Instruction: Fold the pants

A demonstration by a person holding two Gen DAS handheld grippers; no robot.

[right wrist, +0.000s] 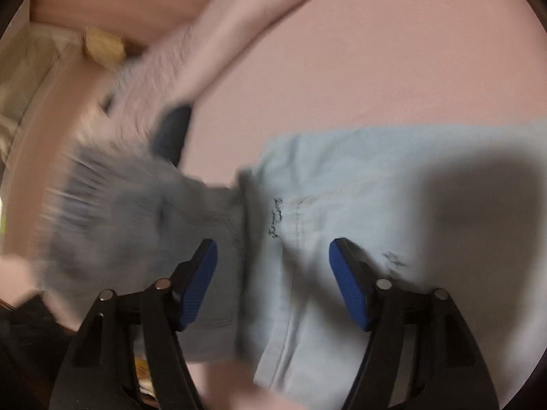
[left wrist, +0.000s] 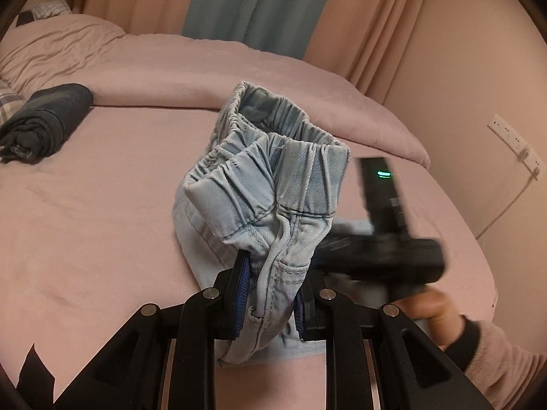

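Okay, left gripper clamped on pants near the waistband, lifting it off the bed; legs lie flat. Right gripper apart above them. Soft, floppy denim; grab seams.

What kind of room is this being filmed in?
Most likely a bedroom at home. The work surface is a bed with a pink sheet and a rumpled pink duvet, long curtains hang behind it, and a wall socket sits to the side.
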